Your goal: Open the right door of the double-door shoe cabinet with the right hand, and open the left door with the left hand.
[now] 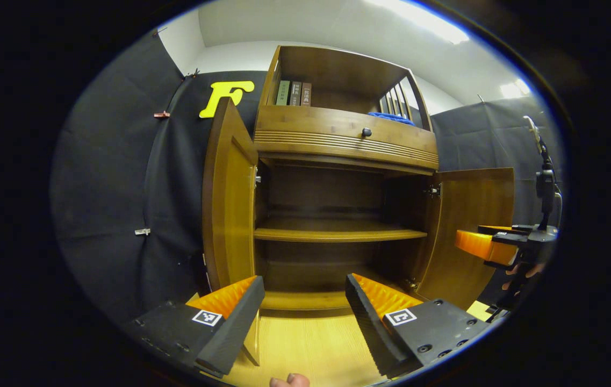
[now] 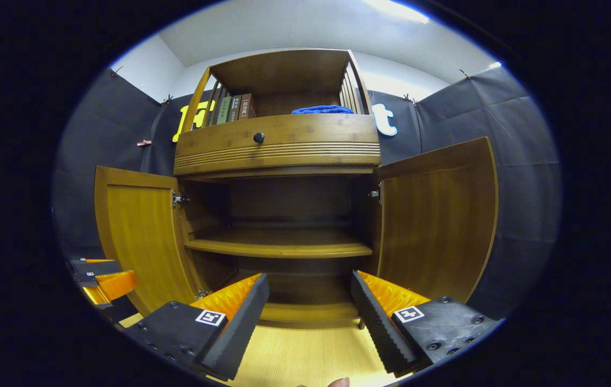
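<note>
The wooden shoe cabinet stands ahead with both lower doors swung wide. Its left door and right door hang outward, baring a shelf with nothing on it. My left gripper is open in front of the opening, near the left door's edge, holding nothing. My right gripper is open too, low before the cabinet's base, and appears at the right edge of the left gripper view. The left gripper appears low on the left of the right gripper view.
Above the doors is a drawer with a dark knob. The top shelf holds books and a blue cloth. A light wooden floor lies under the grippers. A stand rises at the right.
</note>
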{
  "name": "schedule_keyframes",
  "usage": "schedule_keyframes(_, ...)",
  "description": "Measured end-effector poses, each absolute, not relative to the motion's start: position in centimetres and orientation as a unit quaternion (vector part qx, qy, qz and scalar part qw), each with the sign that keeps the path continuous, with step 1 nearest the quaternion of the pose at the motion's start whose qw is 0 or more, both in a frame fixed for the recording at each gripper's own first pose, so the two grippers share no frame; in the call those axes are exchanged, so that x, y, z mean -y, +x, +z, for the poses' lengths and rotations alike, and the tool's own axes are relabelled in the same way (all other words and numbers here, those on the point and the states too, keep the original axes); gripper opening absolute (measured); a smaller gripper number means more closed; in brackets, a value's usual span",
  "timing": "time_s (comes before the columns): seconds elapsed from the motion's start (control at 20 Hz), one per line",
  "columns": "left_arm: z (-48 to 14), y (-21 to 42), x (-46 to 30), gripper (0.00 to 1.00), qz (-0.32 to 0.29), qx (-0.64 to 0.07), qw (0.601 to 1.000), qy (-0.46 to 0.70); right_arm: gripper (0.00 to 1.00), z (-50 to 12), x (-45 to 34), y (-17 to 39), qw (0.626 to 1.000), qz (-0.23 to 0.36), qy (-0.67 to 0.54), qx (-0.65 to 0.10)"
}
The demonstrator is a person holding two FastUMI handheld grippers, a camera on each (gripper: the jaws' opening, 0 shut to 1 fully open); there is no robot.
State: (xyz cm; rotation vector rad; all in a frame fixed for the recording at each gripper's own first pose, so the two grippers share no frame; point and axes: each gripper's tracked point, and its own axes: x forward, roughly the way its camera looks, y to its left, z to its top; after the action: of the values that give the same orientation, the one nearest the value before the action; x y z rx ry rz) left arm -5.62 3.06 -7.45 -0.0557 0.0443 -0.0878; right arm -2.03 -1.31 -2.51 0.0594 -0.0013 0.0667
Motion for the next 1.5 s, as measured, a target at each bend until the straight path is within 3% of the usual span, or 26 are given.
schedule_keyframes(1.5, -6.5, -2.2, 2.2, 0.94, 0.027, -0.044, 0.999, 0.015, 0.98, -0.2, 2.0, 3.1, 0.994, 0.106, 0.019, 0.011)
